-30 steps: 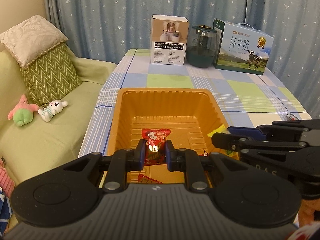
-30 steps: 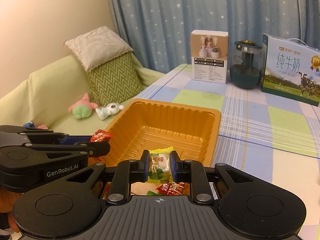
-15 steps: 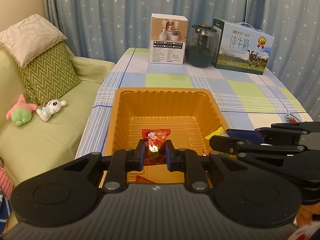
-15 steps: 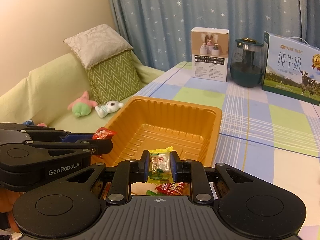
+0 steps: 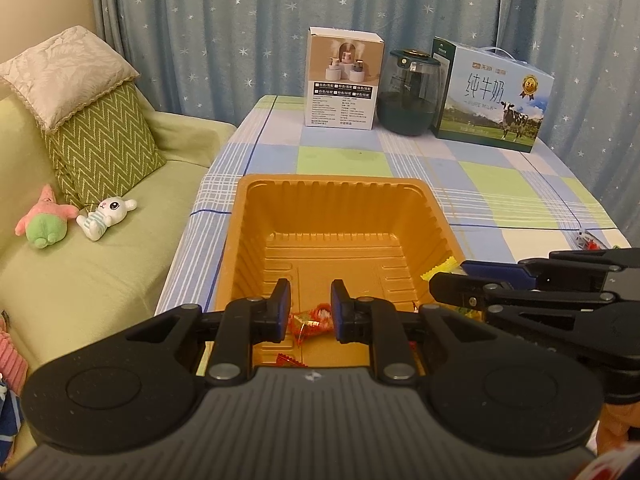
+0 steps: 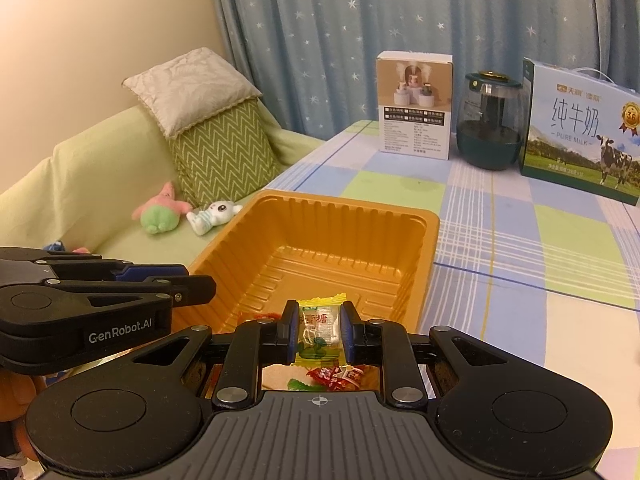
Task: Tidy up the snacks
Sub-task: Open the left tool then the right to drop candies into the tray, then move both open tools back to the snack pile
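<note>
An orange plastic tray sits on the checked tablecloth, and both grippers hang over its near end. My left gripper holds its pads a narrow gap apart with nothing pinched. A red-wrapped candy lies below that gap on the tray floor. My right gripper is shut on a yellow-and-green wrapped candy, whose yellow end shows at its tip in the left wrist view. Seen from the right wrist, the left gripper carries no candy.
More wrapped candies lie in the tray's near end. A white carton, a dark glass jar and a milk box stand at the table's far edge. A sofa with cushions and plush toys is on the left.
The red candy has dropped from between the left gripper's fingertips to the tray floor. The right gripper still holds the yellow-green candy in the same place.
</note>
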Demonstrator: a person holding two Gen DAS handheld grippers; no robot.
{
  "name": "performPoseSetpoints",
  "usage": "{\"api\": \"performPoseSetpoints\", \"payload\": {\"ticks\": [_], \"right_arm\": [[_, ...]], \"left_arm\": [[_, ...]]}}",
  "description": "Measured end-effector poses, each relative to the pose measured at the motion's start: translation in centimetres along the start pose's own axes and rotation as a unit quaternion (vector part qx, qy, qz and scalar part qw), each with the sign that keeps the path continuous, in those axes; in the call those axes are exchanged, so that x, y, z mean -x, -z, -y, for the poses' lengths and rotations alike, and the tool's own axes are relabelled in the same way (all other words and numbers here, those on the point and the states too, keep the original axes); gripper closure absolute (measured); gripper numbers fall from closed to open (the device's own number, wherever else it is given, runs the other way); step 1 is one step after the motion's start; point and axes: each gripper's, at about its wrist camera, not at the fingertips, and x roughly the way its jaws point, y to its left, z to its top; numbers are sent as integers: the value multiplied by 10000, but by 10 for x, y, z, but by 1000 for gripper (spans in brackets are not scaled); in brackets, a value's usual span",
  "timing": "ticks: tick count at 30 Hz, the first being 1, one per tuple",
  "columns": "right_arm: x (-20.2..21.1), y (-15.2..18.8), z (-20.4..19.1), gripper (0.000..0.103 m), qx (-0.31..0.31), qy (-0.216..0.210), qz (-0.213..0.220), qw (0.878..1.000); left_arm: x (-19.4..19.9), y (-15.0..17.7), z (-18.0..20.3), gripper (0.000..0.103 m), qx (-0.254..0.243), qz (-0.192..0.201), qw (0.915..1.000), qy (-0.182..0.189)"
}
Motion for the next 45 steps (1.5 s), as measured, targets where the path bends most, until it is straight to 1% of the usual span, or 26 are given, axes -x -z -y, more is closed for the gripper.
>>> {"api": "performPoseSetpoints", "payload": {"ticks": [8, 15, 17, 18, 19, 20, 25, 35, 41, 45], "right_arm": [[0, -1, -1, 81, -60, -105, 51, 9999], [-6, -1, 2, 80, -190, -275, -27, 9994], [-5, -1, 4, 74, -207, -253, -10, 9995], [-5, -1, 4, 66, -223, -244, 14, 9995], [-4, -1, 5, 63, -245, -247, 37, 9994], [-3, -2, 6, 62, -263, -251, 57, 9993], [0, -3, 7, 61, -271, -228, 99, 9993], [17, -3, 26, 61, -422, 34, 289, 9987], [34, -2, 50, 61, -587, 275, 386, 9971], [48, 0, 70, 61, -717, 457, 479, 9952]], "left_arm": [[1, 1, -3, 84, 35, 14, 10000, -43], [1, 1, -3, 84, 34, 3, 9999, -98], [1, 1, -4, 84, 48, 1, 9999, -115], [1, 1, -5, 84, 52, -1, 9999, -119], [1, 2, -5, 84, 52, -1, 9999, -119], [1, 2, -5, 84, 49, 0, 9999, -116], [1, 2, -3, 84, 36, 5, 9999, -110], [5, -2, 15, 81, -34, 111, 9999, 55], [4, -7, 38, 80, -128, 179, 9995, 244], [2, -11, 60, 79, -249, 214, 9986, 417]]}}
